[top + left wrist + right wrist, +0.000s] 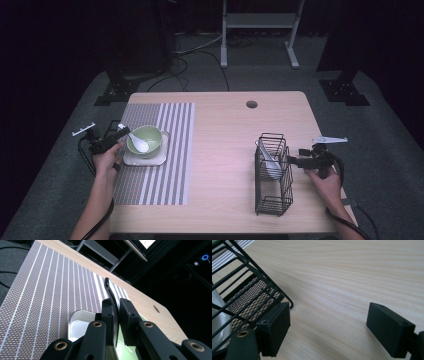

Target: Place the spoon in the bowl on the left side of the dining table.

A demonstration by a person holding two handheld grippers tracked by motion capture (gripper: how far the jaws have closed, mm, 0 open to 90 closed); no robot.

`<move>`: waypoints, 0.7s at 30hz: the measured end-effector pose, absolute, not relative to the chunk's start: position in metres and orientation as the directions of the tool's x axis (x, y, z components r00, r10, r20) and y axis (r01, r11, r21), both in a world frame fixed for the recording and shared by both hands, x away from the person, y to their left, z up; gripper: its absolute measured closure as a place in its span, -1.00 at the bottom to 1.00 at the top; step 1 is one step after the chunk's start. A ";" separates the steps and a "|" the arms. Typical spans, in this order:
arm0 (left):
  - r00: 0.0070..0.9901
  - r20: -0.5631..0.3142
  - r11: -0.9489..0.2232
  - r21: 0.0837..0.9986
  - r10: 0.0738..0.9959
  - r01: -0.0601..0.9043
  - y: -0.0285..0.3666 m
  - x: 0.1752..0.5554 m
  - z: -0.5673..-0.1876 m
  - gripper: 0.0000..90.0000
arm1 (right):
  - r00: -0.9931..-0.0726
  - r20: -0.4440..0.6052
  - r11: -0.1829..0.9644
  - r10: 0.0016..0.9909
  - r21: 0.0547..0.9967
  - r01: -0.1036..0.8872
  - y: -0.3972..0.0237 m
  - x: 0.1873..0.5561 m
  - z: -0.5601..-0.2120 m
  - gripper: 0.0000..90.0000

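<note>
1. left gripper [116, 136] sits at the left rim of a green bowl [145, 139]. in the left gripper view its fingers [109, 315] are clamped on a thin dark edge, apparently the handle of the white spoon [138, 141] whose scoop lies in the bowl.
2. the bowl rests on a small white square plate [160, 159], on a grey striped placemat [170, 150] at the left of the surface [225, 145].
3. handling: the spoon looks like glazed ceramic, so light and stiff but slick and chippable. the grip on the flat of the handle near its end seems right. i would lift slowly, since a hard squeeze on the glaze could make it pivot.
4. right gripper [300, 161] hovers just right of a black wire caddy [272, 175] with its fingers [274, 327] wide apart and nothing between them. another white spoon [270, 159] stands inside the caddy.
5. the caddy is light wire with a mesh floor and would likely tip if bumped, so steady its rim.
6. the surface is pale wood grain with a cable hole [251, 104] near the far edge.
7. the room is dark. grey carpet [60, 165], cables and a white metal frame [260, 30] lie beyond.
</note>
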State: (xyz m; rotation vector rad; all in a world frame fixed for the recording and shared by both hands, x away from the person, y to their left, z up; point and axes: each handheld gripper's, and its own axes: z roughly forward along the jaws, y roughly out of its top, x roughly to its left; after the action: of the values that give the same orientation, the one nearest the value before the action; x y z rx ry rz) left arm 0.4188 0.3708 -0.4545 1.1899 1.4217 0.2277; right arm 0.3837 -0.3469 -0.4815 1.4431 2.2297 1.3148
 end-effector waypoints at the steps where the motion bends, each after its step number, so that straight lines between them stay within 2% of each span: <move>1: 0.231 -0.627 0.455 0.729 0.744 0.512 0.371 0.419 -0.455 0.81 | -0.514 0.296 0.139 0.805 0.749 0.648 -0.347 0.384 -0.481 -0.60; 21: 0.214 -0.601 0.434 0.739 0.770 0.515 0.371 0.412 -0.454 0.55 | -0.517 0.298 0.136 0.802 0.752 0.645 -0.347 0.384 -0.481 -0.60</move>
State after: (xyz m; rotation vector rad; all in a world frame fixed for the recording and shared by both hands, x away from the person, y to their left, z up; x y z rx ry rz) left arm 0.4120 0.3713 -0.4538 1.2175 1.4427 0.2567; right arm 0.3837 -0.3474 -0.4814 1.4387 2.2275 1.3256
